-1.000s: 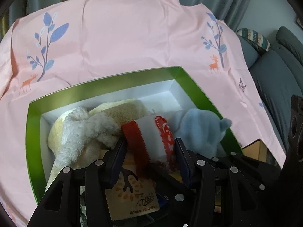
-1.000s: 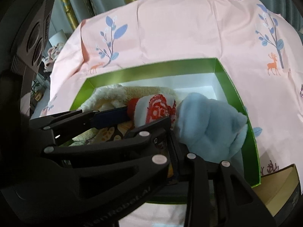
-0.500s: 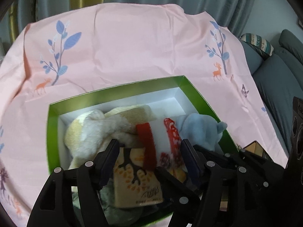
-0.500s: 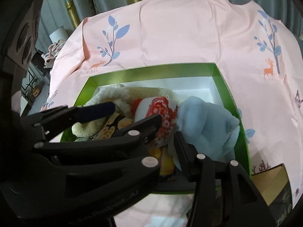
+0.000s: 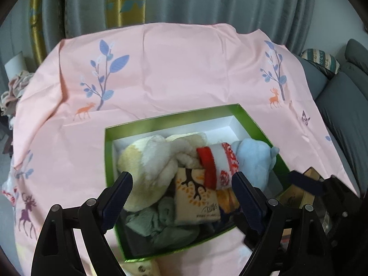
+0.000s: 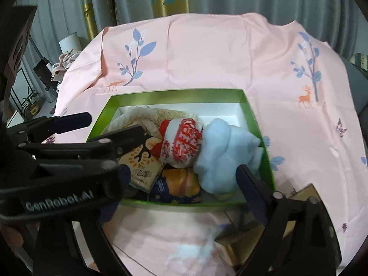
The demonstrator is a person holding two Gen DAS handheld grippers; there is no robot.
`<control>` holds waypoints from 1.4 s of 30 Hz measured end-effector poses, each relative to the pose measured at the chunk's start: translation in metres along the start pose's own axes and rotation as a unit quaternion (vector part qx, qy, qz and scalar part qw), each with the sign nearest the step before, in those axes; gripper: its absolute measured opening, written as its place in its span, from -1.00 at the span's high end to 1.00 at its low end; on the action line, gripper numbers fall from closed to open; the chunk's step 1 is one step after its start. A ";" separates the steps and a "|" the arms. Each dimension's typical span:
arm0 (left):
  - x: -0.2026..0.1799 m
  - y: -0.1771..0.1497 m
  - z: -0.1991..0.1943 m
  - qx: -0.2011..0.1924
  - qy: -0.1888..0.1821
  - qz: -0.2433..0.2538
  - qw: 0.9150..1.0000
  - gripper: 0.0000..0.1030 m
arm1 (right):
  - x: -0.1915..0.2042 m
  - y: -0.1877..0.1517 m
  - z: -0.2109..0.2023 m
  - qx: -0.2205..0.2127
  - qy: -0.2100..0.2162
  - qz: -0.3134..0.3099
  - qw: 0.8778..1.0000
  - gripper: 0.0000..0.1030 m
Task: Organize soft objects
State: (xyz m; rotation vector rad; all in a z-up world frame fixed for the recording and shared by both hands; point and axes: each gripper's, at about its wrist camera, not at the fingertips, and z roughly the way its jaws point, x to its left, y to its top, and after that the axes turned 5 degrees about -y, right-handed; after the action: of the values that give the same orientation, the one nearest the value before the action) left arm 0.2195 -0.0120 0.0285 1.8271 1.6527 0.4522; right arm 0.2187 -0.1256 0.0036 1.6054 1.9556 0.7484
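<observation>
Both the left tool [image 5: 181, 184] and right tool [image 6: 181, 174] are opening wide and empty above the green box [image 5: 109, 161], where the red-and-white roll [image 5: 218, 163] is lying, so they are best lifting straight clear without snagging it.

This is a home, a living room by the look of it: grey-blue curtains [image 5: 207, 2] hang behind a table under a pink deer-print cloth [image 5: 184, 69], a grey sofa [image 5: 342, 105] with a striped cushion [image 5: 322, 62] beside it, and a potted plant [image 6: 31, 104] off to the side.
</observation>
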 end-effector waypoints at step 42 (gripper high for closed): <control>0.033 -0.027 -0.052 0.044 0.053 -0.080 0.994 -0.89 | -0.007 0.002 -0.040 -0.012 -0.079 0.017 0.997 -0.99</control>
State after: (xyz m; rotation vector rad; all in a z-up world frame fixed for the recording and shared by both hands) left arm 0.1712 0.0327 0.0448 1.7414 1.9017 0.4197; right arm 0.1939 -0.1363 0.0339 1.6345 1.8051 0.6359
